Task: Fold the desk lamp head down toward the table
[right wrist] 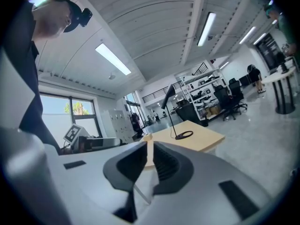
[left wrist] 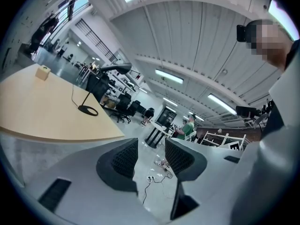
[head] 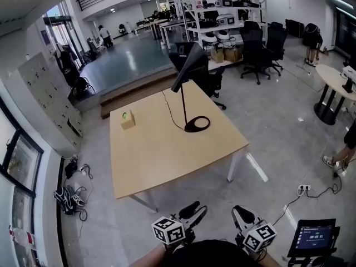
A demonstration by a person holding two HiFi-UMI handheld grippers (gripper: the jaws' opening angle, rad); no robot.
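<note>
Closest to the camera, both grippers are hanging low in front of the person's body, short of the table's near edge. The left gripper (head: pixel 191 211) is holding its fingers released, with a plain gap between the ribbed pads (left wrist: pixel 123 157) and only floor showing through. The right gripper (head: pixel 240 215) is keeping its fingers drawn close, with a slim slit between them and nothing grasped. Through that slit the right gripper view is showing a strip of tabletop. Neither gripper is touching anything.

To the right of the person, a dark tablet screen (head: pixel 315 236) is glowing on a stand. A white power strip (head: pixel 304 188) is lying on the floor beyond it.

The wooden table (head: pixel 161 154) is standing ahead, well apart from both grippers. The desk lamp (head: pixel 187 64) is standing toward the table's far right side, its round base resting flat and its stem upright. The dark cone head is sitting raised at the top and tilting at an angle. A thin cord (head: pixel 169 111) is trailing from the base toward the far edge. A small box (head: pixel 128 119) is sitting near the far left corner, and its green marking is too small to identify.

Behind the table, black office chairs (head: pixel 255 48) and shelving are lining the hall.
</note>
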